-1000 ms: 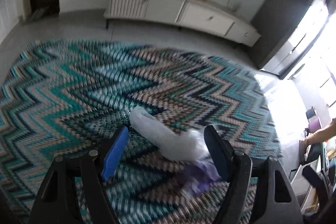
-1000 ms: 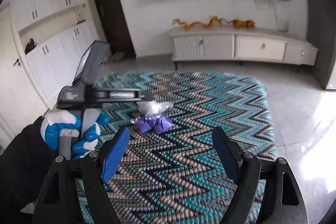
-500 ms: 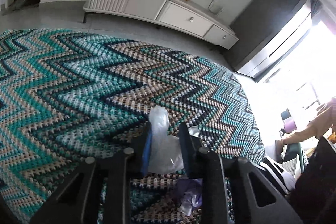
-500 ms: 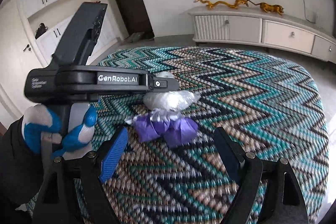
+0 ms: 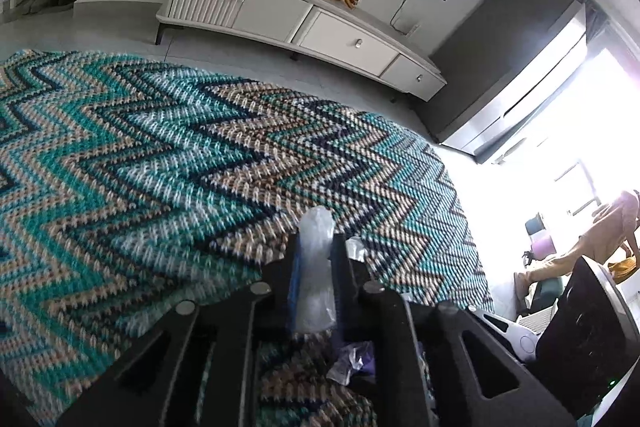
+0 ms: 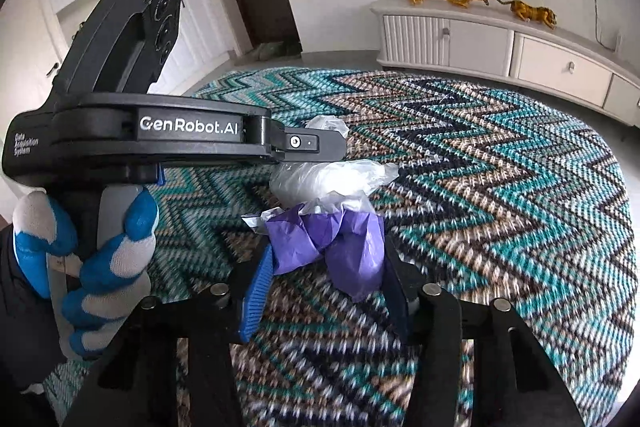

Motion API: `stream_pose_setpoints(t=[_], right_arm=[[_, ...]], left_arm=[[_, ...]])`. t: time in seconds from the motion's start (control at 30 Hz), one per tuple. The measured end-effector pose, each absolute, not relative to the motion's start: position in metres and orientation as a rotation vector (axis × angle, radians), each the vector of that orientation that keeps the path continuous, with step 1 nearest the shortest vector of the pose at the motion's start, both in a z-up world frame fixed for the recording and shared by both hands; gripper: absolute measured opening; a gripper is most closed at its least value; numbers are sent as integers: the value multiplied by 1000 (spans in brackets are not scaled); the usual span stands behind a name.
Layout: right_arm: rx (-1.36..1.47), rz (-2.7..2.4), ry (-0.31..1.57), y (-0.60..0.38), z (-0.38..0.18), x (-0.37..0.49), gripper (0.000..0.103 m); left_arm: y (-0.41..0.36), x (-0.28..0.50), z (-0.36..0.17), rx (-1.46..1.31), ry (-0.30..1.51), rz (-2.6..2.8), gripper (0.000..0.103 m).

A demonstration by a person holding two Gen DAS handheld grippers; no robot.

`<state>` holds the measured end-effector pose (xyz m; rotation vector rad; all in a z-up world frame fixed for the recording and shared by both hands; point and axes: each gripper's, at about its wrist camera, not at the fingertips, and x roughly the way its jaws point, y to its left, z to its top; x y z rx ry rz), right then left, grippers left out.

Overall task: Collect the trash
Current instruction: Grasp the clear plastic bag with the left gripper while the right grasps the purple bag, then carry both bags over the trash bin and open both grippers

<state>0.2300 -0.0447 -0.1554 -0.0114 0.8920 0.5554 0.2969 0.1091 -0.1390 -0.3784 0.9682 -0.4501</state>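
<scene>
L gripper (image 5: 314, 291) now clamped on crumpled clear plastic bag (image 5: 316, 267), was wide a sec ago | R gripper (image 6: 326, 291) has dropped in, jaws closing round crumpled purple plastic wrapper (image 6: 332, 239), pads not clearly biting yet | both trash bits nearly secured, lift next | surface: teal-beige zigzag knit rug (image 5: 140, 147) | room: white low cabinet (image 6: 500, 47) by wall.

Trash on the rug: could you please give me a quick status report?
Left gripper shut on clear plastic wrap. Right gripper closing around purple wrapper. Nothing in the way.
</scene>
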Motion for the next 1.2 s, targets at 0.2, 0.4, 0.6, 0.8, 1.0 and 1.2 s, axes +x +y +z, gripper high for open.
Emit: stream_pose_setpoints(t=[0.2,0.4,0.6,0.8,1.0,1.2], right_arm=[[31,541,871,-61,-142,193,13],[74,524,880,-74,-135,161,13],[118,491,851,-75,-122,165,52],[134,446,878,-52,-136,205,56],[177,399,937,-51,-163,223,31],[199,425,870,-69,-139,187,29]], left_arm=[[115,263,-121,-355,935,-457,8],[127,228,-100,-356,894,-453,8],[148,207,-85,-348,830,-411,8],[169,198,-79,-348,783,-349,8],[166,193,-85,-304,777,-312,7],[153,177,-80,-265,753,-305,8]])
